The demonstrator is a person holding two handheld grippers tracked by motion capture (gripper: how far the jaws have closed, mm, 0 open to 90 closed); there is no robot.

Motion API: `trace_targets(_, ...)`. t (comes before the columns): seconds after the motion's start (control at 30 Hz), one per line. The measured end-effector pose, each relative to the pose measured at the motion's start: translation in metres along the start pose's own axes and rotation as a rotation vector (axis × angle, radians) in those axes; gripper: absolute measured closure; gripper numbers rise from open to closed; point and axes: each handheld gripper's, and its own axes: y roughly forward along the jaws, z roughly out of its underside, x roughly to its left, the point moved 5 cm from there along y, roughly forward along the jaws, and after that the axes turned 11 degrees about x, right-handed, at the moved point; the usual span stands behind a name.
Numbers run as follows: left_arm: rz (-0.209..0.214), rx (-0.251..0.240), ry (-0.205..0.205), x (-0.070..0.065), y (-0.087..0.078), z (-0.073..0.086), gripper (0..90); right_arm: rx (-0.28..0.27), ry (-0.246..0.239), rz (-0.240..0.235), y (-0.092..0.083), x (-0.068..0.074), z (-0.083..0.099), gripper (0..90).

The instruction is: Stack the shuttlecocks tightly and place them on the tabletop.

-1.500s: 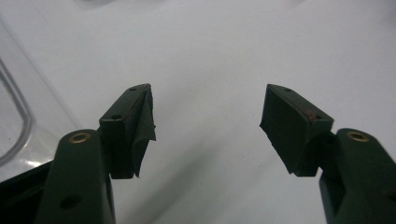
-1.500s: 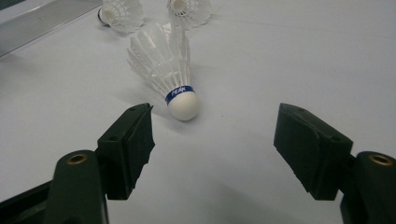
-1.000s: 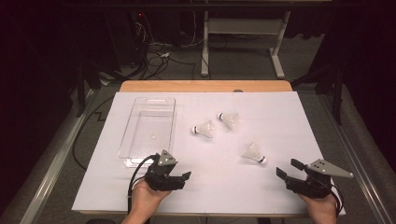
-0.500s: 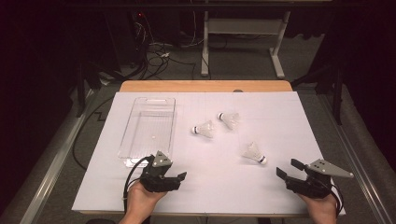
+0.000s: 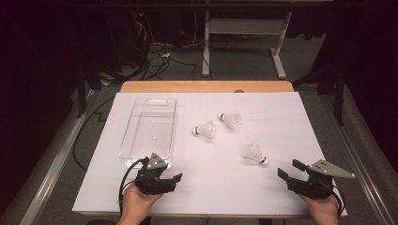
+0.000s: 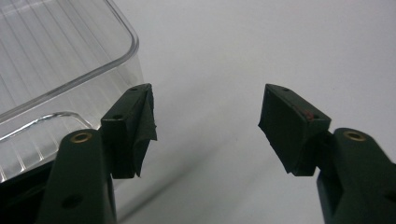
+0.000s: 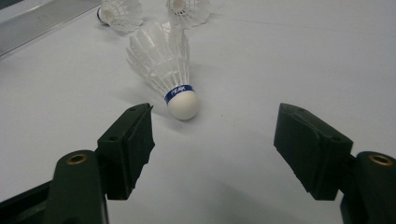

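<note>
You are holding both grippers released, near the table's front edge.
Your right gripper (image 7: 212, 140) is facing the nearest shuttlecock (image 7: 164, 70), lying just ahead; your left gripper (image 6: 205, 126) is sitting beside the clear tray (image 6: 56, 51).

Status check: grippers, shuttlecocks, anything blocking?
Left gripper open, empty, beside clear tray. Right gripper open, facing nearest shuttlecock, not touching. Two other shuttlecocks lie mid-table. Path clear.

Where everything is lying on my table

I'm seeing the tray (image 5: 149, 127) lying left, three shuttlecocks lying right of it; the nearest shuttlecock (image 5: 255, 153) is lying before my right gripper (image 5: 291, 170).
</note>
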Motion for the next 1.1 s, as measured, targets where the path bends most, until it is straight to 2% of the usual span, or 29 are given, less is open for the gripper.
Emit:
trace_targets(0.53, -0.006, -0.003, -0.001, 0.007, -0.006, 0.012, 36.2, 0.0, 0.002, 0.002, 0.0, 0.0, 0.0, 28.8)
trace_targets(1.1, -0.03, -0.018, -0.048, 0.022, -0.014, 0.028, 35.9, 0.001, 0.003, 0.007, 0.0, -0.001, 0.0, 28.8)
